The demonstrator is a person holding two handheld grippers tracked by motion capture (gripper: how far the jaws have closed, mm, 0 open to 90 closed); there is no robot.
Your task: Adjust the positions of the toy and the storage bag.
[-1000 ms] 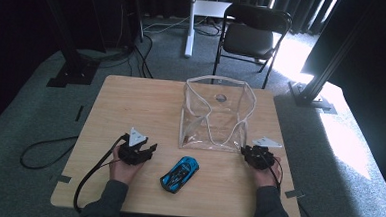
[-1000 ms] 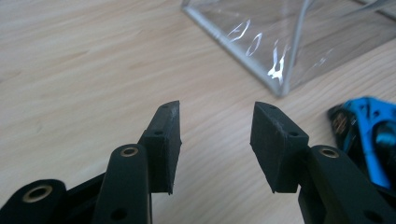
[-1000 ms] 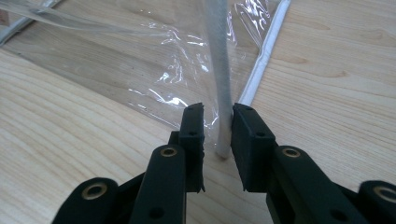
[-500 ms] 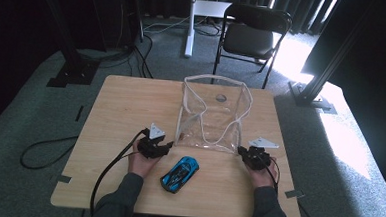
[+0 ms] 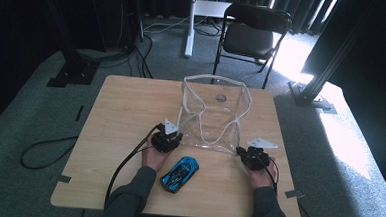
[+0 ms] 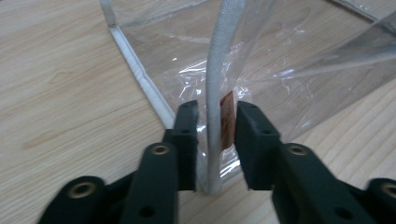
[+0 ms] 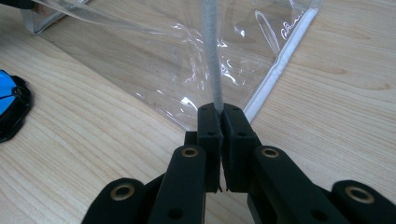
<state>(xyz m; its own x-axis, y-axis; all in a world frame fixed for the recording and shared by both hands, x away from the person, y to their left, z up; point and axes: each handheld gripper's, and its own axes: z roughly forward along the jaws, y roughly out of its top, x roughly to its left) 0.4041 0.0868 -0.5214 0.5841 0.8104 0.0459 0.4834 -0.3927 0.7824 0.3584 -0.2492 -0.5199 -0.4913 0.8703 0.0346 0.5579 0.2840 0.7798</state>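
Observation:
A clear plastic bag point(image 5: 213, 114) with white rope handles lies mid-table, its mouth toward me. My left gripper point(image 5: 172, 137) is at the bag's near-left corner. In the left gripper view it point(image 6: 215, 112) stands open, with a rope handle point(image 6: 219, 70) and the bag's edge in the gap. My right gripper point(image 5: 246, 154) is at the near-right corner. In the right gripper view it point(image 7: 219, 112) is shut on the other rope handle point(image 7: 211, 56). A blue toy car point(image 5: 179, 173) rests on the table between my forearms, and its edge point(image 7: 9, 105) appears in the right gripper view.
The wooden table point(image 5: 121, 104) has bare room left of the bag. The left gripper's cable point(image 5: 128, 165) trails off the near edge. Beyond the table stand a black folding chair point(image 5: 255, 36) and a white stand point(image 5: 190, 23).
My left gripper has travelled right and forward from the table's left side to the bag's near-left corner, with the rope handle now between its jaws. The right gripper has barely moved.

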